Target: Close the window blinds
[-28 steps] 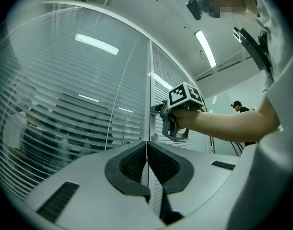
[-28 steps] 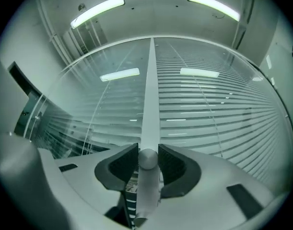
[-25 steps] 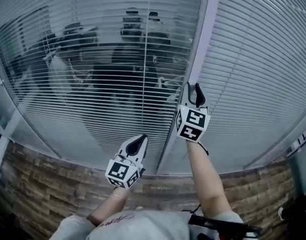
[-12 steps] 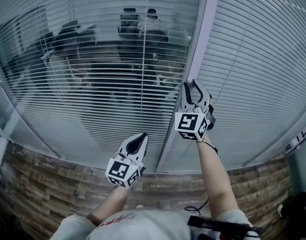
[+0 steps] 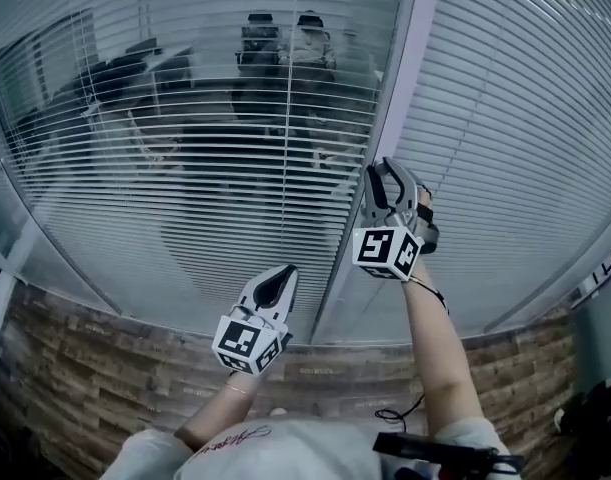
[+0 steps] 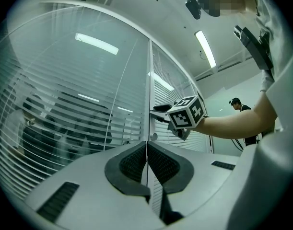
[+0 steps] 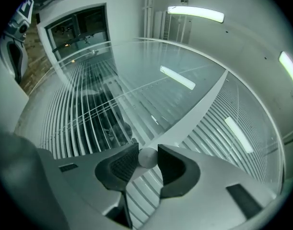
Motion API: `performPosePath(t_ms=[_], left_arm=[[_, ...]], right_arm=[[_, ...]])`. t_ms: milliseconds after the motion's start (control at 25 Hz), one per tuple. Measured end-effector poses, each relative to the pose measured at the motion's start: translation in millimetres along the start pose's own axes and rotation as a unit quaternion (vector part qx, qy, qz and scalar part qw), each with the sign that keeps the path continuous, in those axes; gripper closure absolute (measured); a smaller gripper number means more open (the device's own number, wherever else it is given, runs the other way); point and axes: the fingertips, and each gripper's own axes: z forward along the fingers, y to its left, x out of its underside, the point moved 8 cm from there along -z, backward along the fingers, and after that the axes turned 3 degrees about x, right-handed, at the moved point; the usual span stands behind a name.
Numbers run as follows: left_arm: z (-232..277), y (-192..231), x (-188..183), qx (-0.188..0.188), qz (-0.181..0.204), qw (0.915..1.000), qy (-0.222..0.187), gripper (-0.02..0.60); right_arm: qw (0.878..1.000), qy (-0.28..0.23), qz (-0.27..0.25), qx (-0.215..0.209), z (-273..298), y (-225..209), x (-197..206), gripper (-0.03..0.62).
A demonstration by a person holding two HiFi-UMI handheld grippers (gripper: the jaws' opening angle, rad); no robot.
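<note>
Window blinds (image 5: 185,118) hang behind glass left of a pale upright frame (image 5: 405,68); their slats stand partly open, and desks and chairs show through. My right gripper (image 5: 383,171) is up against that frame, shut on a small round white knob (image 7: 147,157) that sits between its dark pads. The right gripper (image 6: 159,110) also shows in the left gripper view, reaching to the frame. My left gripper (image 5: 283,274) hangs lower, near the frame's foot, shut with nothing in it; its jaws meet (image 6: 146,150).
A second blind (image 5: 525,118) right of the frame has its slats nearly flat. A brick-patterned sill (image 5: 105,368) runs below the glass. Another small round knob (image 6: 154,136) sits on the frame below the right gripper. A person (image 6: 240,107) stands far behind.
My right gripper has rolled on the knob, so its marker cube shows a different face and sits slightly lower right. The left gripper has stayed where it was.
</note>
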Motion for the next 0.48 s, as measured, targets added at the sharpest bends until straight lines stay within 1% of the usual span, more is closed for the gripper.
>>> performPosePath(t_ms=[240, 480], left_arm=[[-1.3, -2.1, 0.4, -0.001, 0.002, 1.0, -0.001, 0.563], [1.1, -6.1, -2.2, 0.0, 0.005, 1.0, -0.002, 0.563]], right_arm=[[0.999, -0.009, -0.049, -0.011, -1.7, 1.9, 2.1, 0.462], [0.995, -0.016, -0.1, -0.017, -2.5, 1.5, 5.4, 0.462]])
